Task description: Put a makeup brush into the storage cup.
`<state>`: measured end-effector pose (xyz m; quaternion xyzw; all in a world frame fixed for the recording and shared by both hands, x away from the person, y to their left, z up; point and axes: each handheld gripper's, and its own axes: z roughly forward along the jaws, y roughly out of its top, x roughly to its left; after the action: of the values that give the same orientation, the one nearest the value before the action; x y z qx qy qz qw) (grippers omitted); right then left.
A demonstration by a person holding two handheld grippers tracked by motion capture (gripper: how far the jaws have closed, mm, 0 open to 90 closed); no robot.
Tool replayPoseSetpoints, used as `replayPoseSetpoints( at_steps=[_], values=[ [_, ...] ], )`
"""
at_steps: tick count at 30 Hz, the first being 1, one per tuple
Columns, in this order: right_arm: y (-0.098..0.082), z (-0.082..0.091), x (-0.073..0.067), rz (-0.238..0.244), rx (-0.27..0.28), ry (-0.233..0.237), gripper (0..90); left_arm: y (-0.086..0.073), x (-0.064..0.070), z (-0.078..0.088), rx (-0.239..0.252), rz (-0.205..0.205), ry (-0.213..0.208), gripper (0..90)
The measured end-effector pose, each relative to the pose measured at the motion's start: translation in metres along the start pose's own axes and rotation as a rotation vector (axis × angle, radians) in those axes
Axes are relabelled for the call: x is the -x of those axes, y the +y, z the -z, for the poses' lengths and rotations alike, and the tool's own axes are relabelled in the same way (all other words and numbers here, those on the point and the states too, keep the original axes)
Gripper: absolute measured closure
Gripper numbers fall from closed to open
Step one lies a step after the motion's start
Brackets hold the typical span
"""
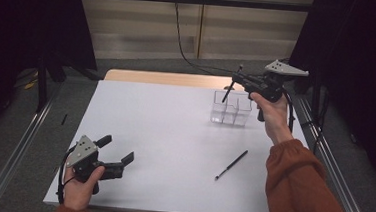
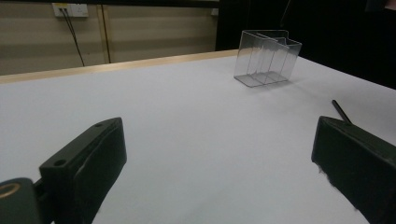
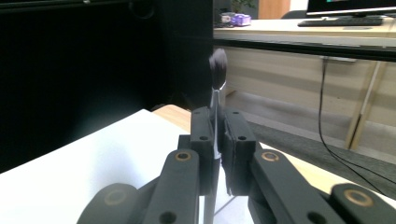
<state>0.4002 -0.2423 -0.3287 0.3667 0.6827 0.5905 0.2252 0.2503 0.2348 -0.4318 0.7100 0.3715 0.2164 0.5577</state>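
- The right gripper (image 1: 241, 80) was clamped on a makeup brush (image 3: 217, 79), bristles up, held above the clear organizer (image 1: 231, 109) at the table's (image 1: 164, 134) far right.
- The handle end should have gone straight down into one compartment (slowly, judging by the thin walls).
- The left gripper (image 1: 117, 153) rested near left, jaws wide, empty.
- A second brush (image 1: 231, 164) lay on the table, near right.

1. I can read no text, label, brand, number or sign in any view.
2. In my right gripper view, a monitor (image 3: 351, 5) at the far back shows a lit screen, but anything on it is too small and blurred for me to read.
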Motion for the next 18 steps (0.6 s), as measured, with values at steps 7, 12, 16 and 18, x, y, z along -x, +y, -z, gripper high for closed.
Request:
replayPoseSetpoints(
  at_steps=[7,12,16,18],
  values=[
    [-0.003,-0.013,0.006,0.017,-0.018,-0.043,83.8,0.0,-0.002,0.001,0.006,0.009,0.018,2.7],
    [-0.007,-0.019,0.013,0.009,-0.042,-0.061,83.8,0.0,0.0,0.001,0.003,0.004,0.013,2.7],
    [-0.011,-0.022,0.014,0.005,-0.057,-0.063,83.8,0.0,-0.001,0.001,0.003,0.005,0.017,2.7],
    [-0.013,-0.023,0.015,0.004,-0.065,-0.065,83.8,0.0,-0.001,0.001,0.003,0.002,0.016,2.7]
  ],
)
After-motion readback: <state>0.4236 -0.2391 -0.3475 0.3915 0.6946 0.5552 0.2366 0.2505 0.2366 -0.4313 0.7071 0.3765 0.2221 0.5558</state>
